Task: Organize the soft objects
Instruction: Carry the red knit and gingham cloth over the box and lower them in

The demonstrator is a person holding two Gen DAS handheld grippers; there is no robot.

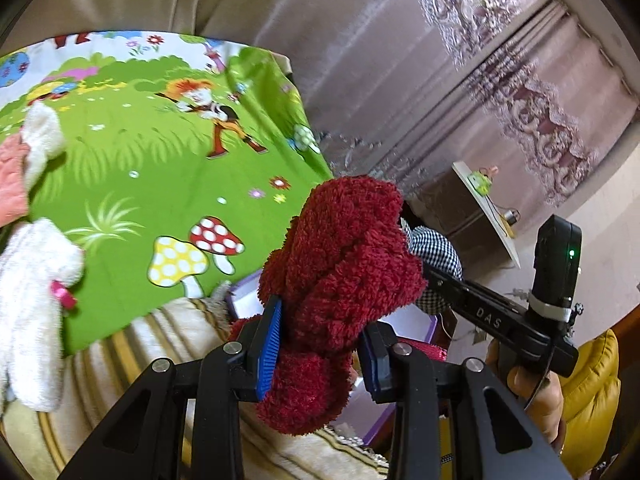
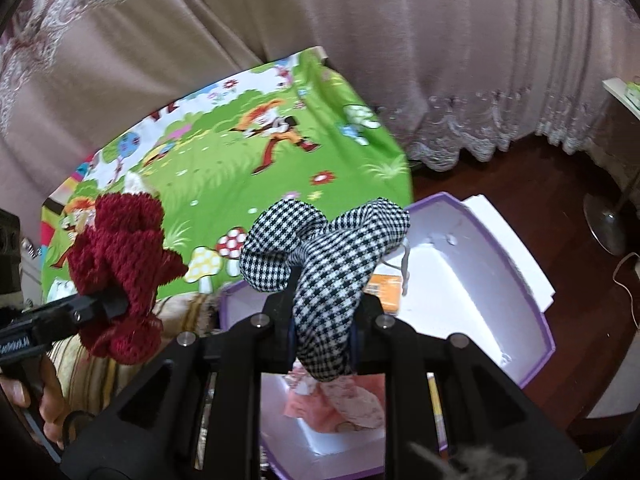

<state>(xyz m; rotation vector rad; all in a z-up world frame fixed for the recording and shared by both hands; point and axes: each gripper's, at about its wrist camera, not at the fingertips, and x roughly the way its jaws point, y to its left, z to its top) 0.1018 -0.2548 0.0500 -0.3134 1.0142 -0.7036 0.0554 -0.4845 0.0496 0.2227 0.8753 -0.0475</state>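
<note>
Domestic interior, probably a bedroom or living room: floor-length mauve curtains (image 2: 400,60) with lace trim, dark wooden floor (image 2: 540,184), a cartoon-printed green cloth (image 1: 140,152) spread over striped bedding (image 1: 160,344), and a small cabinet (image 1: 472,208) against the wall.

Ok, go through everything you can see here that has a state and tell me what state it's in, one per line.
left claw: shut on the red fuzzy sock, held up
right claw: shut on the checkered cloth, held up
purple box: open, a pink item inside
white fuzzy socks: lying loose on the green cartoon mat
curtain: drawn
</note>
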